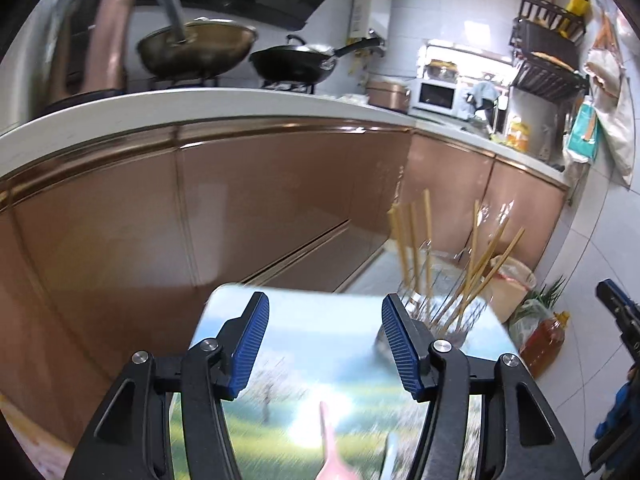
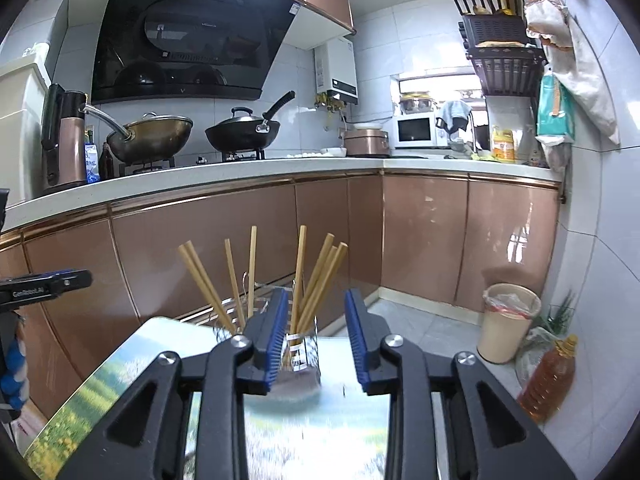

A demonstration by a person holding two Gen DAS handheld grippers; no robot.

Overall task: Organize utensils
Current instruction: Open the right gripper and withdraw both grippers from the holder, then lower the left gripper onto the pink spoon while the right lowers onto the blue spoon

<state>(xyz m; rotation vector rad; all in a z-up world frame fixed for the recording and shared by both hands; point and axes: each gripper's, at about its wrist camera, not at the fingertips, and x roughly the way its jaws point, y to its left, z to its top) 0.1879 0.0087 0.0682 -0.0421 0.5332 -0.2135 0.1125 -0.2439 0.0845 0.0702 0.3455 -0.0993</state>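
Your pale wooden chopsticks (image 2: 256, 280) stand splayed in the wire holder (image 2: 298, 354); left claw (image 1: 325, 344) and right claw (image 2: 316, 344) gape empty.

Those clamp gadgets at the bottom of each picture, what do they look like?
Both are alike: the left gripper and right gripper have black angular plastic arms with cut-out triangles, round silver pivot bolts, and jaws faced with ribbed blue pads. White lettering marks one side.
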